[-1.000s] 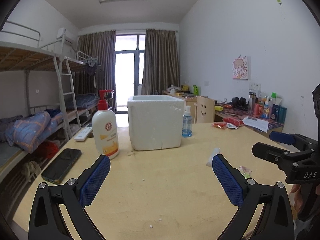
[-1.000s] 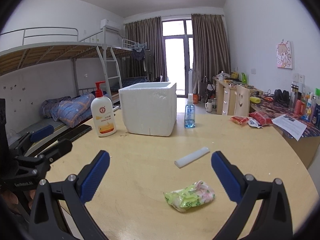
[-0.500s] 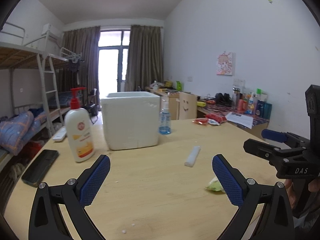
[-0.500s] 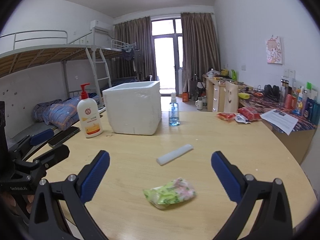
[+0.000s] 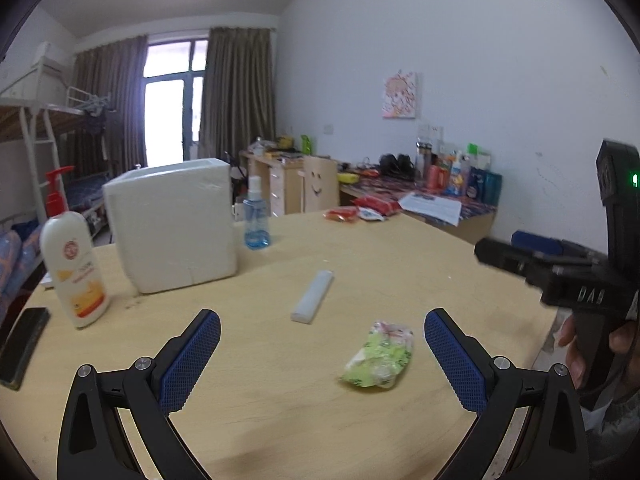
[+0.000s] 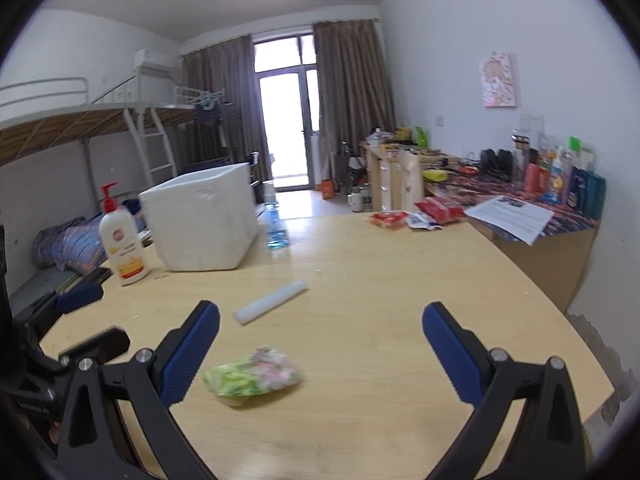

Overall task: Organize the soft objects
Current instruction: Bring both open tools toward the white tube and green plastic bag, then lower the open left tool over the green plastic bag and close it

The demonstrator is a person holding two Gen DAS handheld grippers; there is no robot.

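A white foam box (image 5: 172, 224) stands on the pale wooden worktop (image 5: 280, 400); its inside is hidden from both views, so its contents cannot be told. A soft, crinkled green-and-pink plastic packet (image 5: 380, 356), blurred in the right view (image 6: 252, 376), lies well in front of the box, past a white plastic stick (image 5: 313, 297). The left tongs (image 5: 322, 354) hang spread and empty above the packet. The right tongs (image 6: 320, 350) gape empty too. A white pump bottle (image 5: 74, 268) stands left of the box.
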